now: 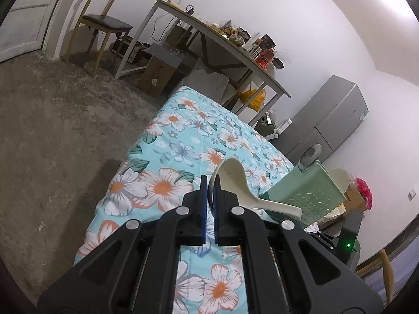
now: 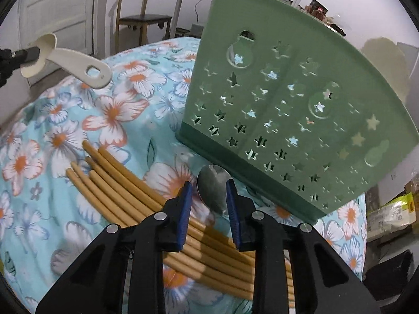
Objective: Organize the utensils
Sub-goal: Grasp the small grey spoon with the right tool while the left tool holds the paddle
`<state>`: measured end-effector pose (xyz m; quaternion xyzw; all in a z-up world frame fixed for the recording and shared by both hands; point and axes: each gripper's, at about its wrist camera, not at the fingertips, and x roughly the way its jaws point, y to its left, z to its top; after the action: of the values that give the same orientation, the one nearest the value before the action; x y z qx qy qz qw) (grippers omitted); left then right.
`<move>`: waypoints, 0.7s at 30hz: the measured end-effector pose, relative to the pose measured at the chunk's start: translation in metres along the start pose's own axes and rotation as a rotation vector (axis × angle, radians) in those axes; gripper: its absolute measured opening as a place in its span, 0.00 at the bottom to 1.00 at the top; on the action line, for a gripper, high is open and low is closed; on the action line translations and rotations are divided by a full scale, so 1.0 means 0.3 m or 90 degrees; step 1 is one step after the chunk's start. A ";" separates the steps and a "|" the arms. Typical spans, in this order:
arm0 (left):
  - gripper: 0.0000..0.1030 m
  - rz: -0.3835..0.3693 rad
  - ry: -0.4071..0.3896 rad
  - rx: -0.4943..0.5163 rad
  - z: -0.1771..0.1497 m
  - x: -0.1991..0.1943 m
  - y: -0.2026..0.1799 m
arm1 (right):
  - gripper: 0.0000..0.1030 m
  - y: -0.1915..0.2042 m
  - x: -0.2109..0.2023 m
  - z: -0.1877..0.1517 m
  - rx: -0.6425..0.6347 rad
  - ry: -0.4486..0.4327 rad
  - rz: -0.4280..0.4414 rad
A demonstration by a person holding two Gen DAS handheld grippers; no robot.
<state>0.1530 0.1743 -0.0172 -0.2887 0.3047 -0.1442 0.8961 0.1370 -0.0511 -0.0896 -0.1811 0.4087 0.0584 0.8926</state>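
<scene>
My left gripper (image 1: 210,185) is shut on the bowl rim of a cream plastic rice paddle (image 1: 235,180) and holds it above the floral cloth, its handle pointing at the green perforated utensil holder (image 1: 309,196). The paddle also shows in the right wrist view (image 2: 78,62). The holder (image 2: 288,99) stands upright on the cloth with a metal spoon (image 1: 310,154) and another cream paddle (image 1: 340,180) in it. My right gripper (image 2: 208,191) is open, its fingers either side of the bowl of a metal spoon (image 2: 213,188) lying on the cloth. Several bamboo chopsticks (image 2: 125,193) lie beside it.
The table has a blue floral cloth (image 1: 183,144); its left edge drops to bare floor (image 1: 52,130). A desk with clutter (image 1: 222,41), a chair (image 1: 102,23) and a grey fridge (image 1: 330,123) stand behind.
</scene>
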 end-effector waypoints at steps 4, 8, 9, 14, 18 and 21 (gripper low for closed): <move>0.02 -0.002 0.003 -0.005 -0.004 0.007 0.008 | 0.25 0.024 0.020 0.017 -0.015 0.010 -0.019; 0.02 -0.004 0.004 -0.007 -0.006 0.013 0.006 | 0.15 0.029 0.033 0.034 0.001 0.009 -0.021; 0.02 -0.005 0.004 -0.007 -0.006 0.015 0.006 | 0.11 0.034 0.033 0.039 0.003 0.006 -0.025; 0.02 -0.005 -0.002 -0.004 -0.005 0.009 0.001 | 0.06 0.024 -0.024 0.042 0.034 -0.034 -0.040; 0.02 -0.008 -0.016 -0.001 0.002 -0.013 -0.010 | 0.04 -0.020 -0.099 0.053 0.068 -0.071 -0.050; 0.02 -0.015 -0.028 0.005 0.010 -0.037 -0.026 | 0.03 -0.060 -0.178 0.051 0.096 -0.104 -0.061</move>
<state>0.1458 0.1742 -0.0055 -0.2921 0.2811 -0.1499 0.9018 0.1171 -0.0597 -0.0352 -0.1271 0.3283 -0.0008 0.9360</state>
